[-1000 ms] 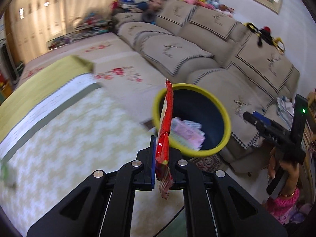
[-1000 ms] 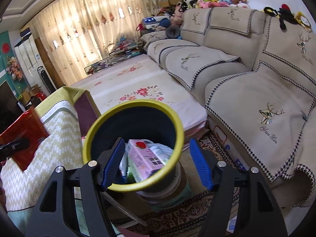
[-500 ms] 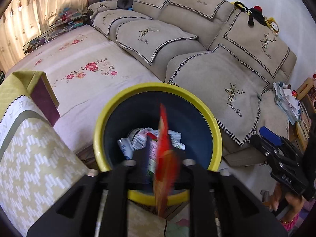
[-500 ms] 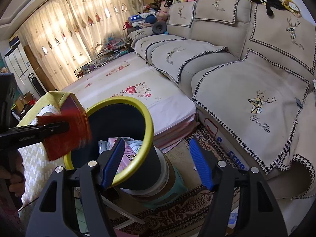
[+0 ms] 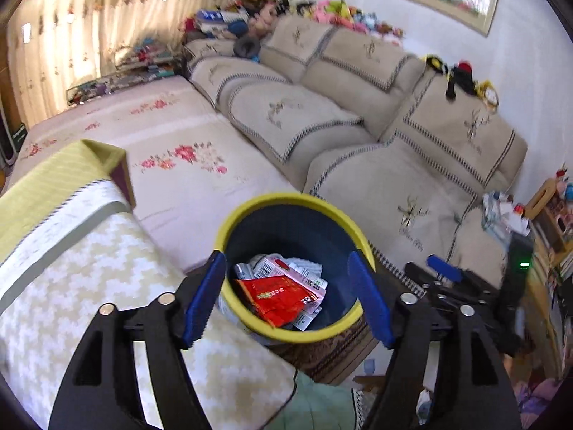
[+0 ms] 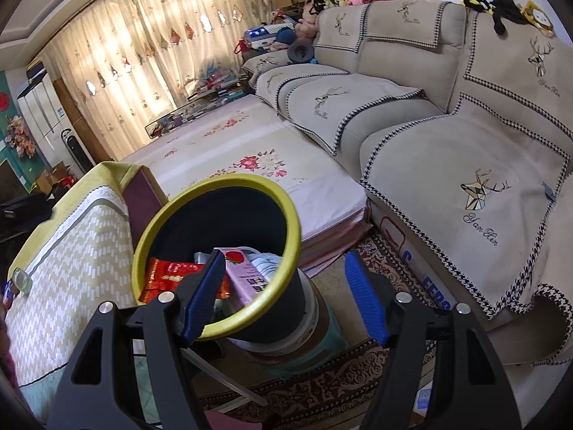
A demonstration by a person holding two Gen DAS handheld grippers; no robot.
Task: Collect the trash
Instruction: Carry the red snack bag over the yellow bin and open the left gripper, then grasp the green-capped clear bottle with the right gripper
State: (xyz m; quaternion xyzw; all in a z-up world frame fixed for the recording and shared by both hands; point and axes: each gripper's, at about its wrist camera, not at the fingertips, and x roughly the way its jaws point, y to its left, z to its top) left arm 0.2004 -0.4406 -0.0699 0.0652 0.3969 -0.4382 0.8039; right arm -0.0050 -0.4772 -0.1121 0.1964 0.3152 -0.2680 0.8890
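Where a second ago the left hand-held gripper (image 5: 288,299) pinched a red snack wrapper (image 5: 277,295) upright above the bin, its blue fingers (image 5: 204,301) now stand spread wide with nothing between them. The wrapper lies flat inside the trash bin (image 5: 229,222), on top of a pink carton (image 5: 304,276) and crumpled white packaging. The right hand-held gripper (image 6: 283,299) is spread apart and empty, as it was before.

The bin is dark blue with a yellow rim and stands just beside the near corner of the surface (image 5: 89,286), which is covered by a cream zigzag cloth. Patterned rug (image 6: 340,387) shows around the bin's base, and a beige sectional sofa (image 5: 412,186) runs along the far side. A flowered mattress (image 5: 186,165) lies between the surface and the sofa.

From the left wrist view the bin's contents show from above, and the right hand-held gripper (image 5: 442,268) appears at the right edge. From the right wrist view the bin tilts, its rim crossing the left finger (image 6: 204,294). This view shows the stacked base under the bin and a small clear object (image 6: 22,279) near the surface's left edge.
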